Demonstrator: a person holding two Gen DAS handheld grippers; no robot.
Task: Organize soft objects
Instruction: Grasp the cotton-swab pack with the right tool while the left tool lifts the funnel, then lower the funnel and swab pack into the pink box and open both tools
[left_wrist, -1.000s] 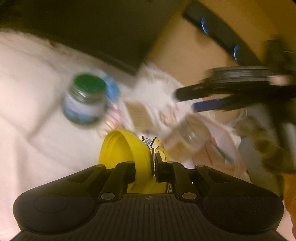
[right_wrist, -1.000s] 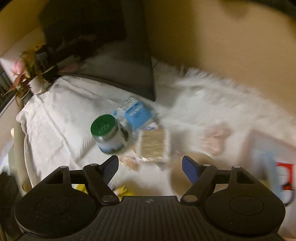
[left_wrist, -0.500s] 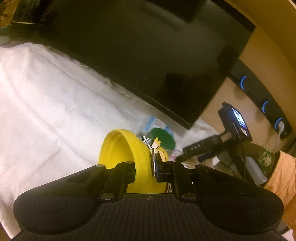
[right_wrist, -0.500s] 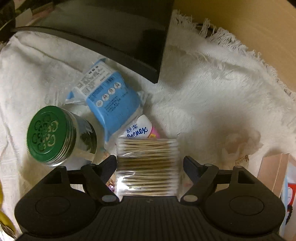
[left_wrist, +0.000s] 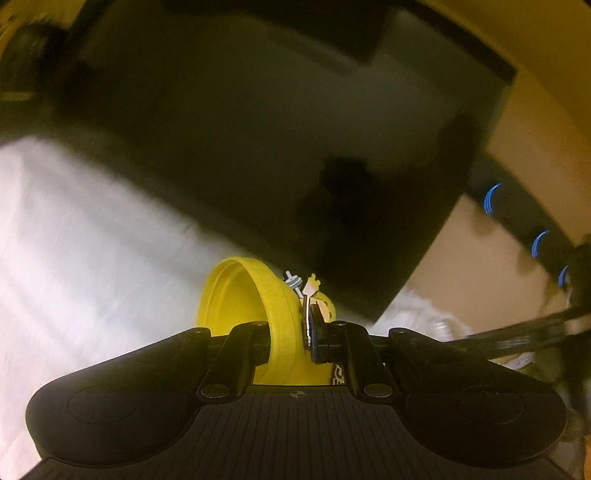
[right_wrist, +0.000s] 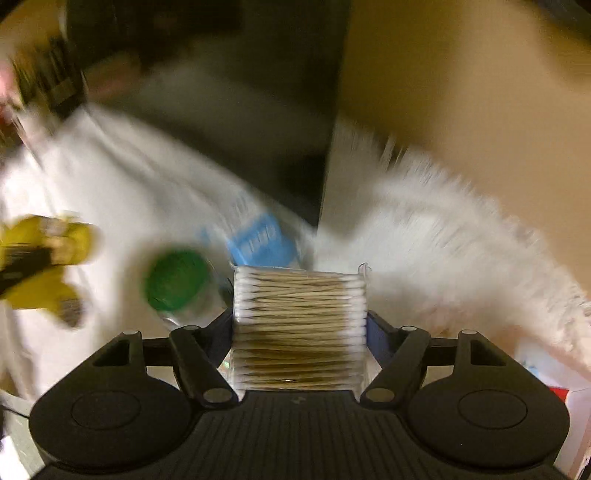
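Now the pack of cotton swabs (right_wrist: 299, 325) that lay on the white cloth (right_wrist: 110, 192) half a second ago, with the right gripper (right_wrist: 300, 325) merely straddling it, sits squarely between the jaws; they have just been closing, and the blue pads now appear to press on both ends of the pack. The blurred surroundings make it hard to say whether it is off the cloth. Behind it the green-lidded jar (right_wrist: 176, 278) and the blue packet (right_wrist: 258, 245) lie where they were, close by the dark screen (right_wrist: 258, 92). As for the left gripper (left_wrist: 286, 328), its jaws are nearly shut, pinching the wall of a yellow floppy object (left_wrist: 255, 295) with a small printed tag at its side, just as a second ago; the view past it has swung from the clutter to the dark screen and the bare white cloth. I judge that both hands now carry one soft thing each, so what remains is bringing them to wherever they belong, a place no view shows.
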